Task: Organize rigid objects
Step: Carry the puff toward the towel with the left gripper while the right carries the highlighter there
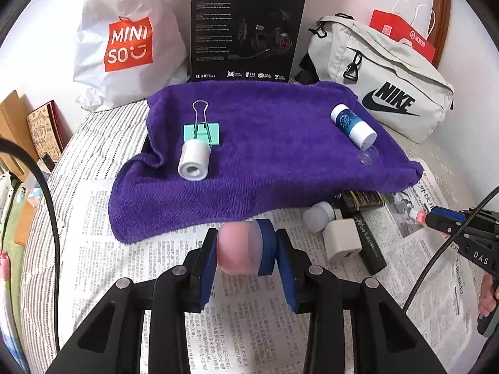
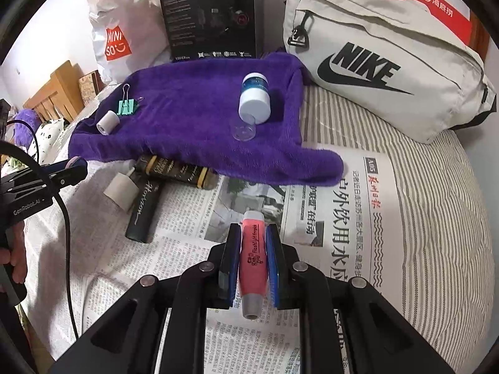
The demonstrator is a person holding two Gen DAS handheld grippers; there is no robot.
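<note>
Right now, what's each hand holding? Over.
Left gripper shut on pink capsule. Right gripper shut on red tube. Purple towel ahead, partly filled; nothing blocking.

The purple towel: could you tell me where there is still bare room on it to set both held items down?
The purple towel is bare across its middle, between the green binder clip with the white roll and the blue-and-white bottle; its near edge is bare too. The newspaper at the towel's near right corner is crowded with dark tubes.
</note>
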